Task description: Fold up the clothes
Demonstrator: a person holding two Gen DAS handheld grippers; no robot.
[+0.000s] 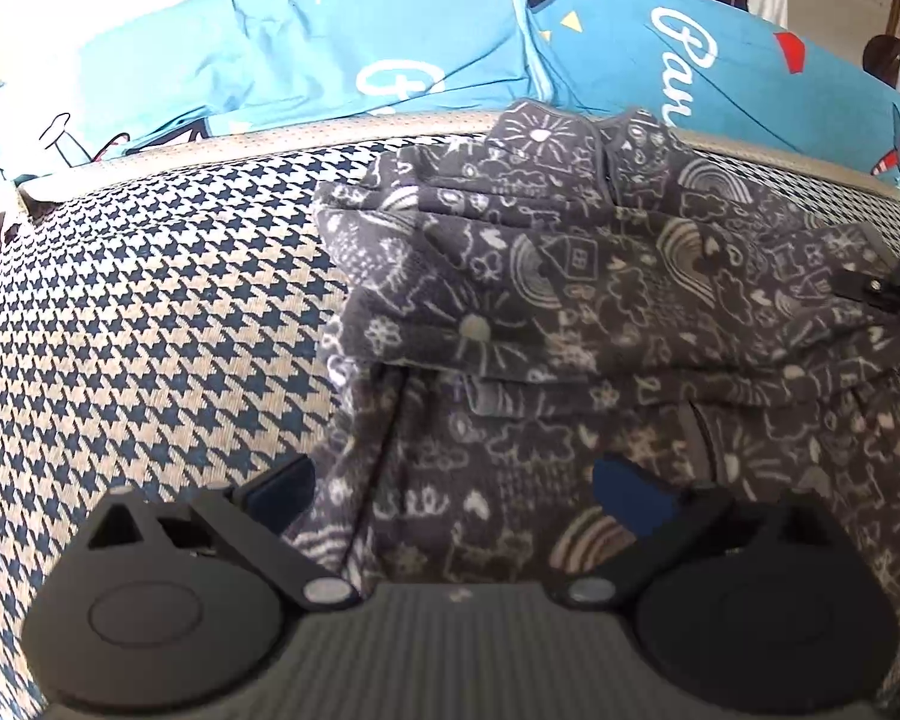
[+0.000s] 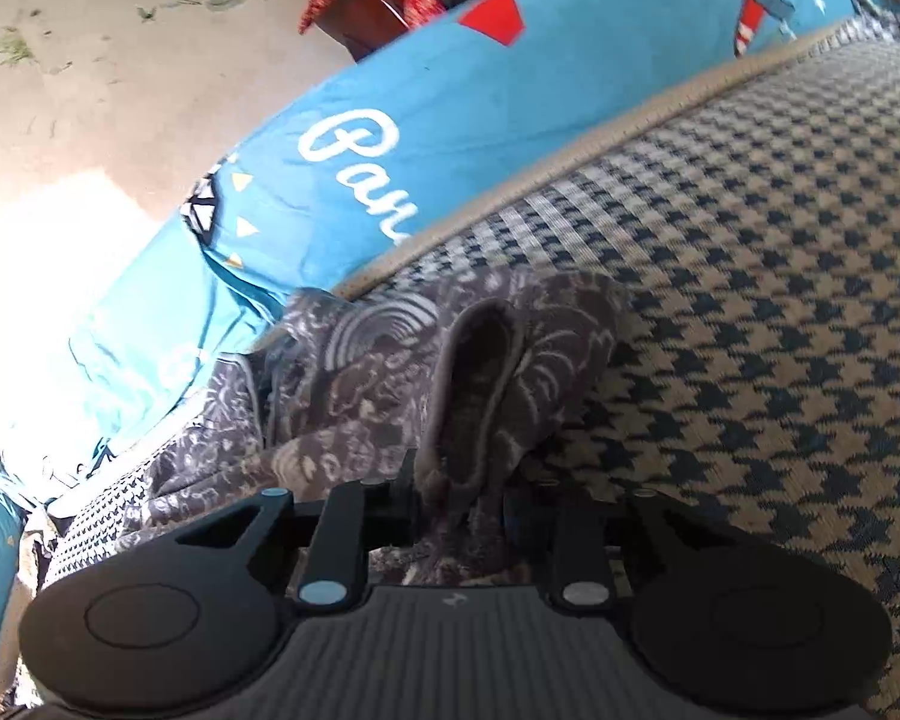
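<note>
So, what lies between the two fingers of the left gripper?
In the left wrist view, the open left gripper has only the grey patterned garment between its fingers, lying on the houndstooth cover; neither finger visibly grips it.

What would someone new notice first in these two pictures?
Probably the grey doodle-print garment, bunched in folds on the houndstooth cushion. Next, the right tool shut on a fold of that garment while the left tool hovers open over its near edge. Behind lies bright blue fabric with white lettering.
</note>
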